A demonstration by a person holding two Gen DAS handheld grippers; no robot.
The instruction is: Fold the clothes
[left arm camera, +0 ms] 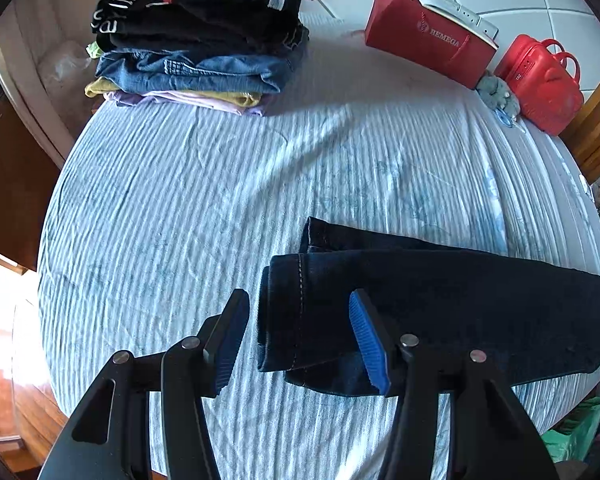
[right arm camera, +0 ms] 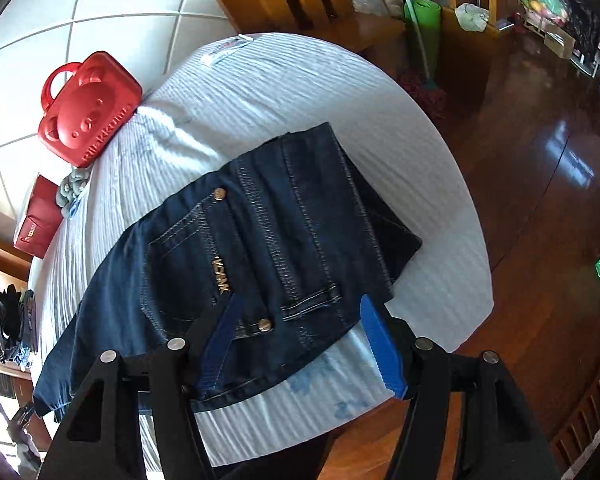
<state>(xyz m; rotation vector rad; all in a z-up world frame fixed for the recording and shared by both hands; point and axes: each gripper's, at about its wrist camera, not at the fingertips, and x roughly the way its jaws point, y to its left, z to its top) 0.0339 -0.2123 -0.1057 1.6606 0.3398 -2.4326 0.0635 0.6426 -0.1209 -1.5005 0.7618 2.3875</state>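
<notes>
Dark blue jeans lie folded on the pale blue striped bed. In the left wrist view my left gripper is open, its blue pads on either side of the leg-hem end of the jeans, just above the cloth. In the right wrist view the jeans show their waistband and back pocket. My right gripper is open over the waist end, holding nothing.
A stack of folded clothes sits at the far left of the bed. A red paper bag and a red bear-shaped case stand at the headboard. The bed edge drops to a wooden floor on the right.
</notes>
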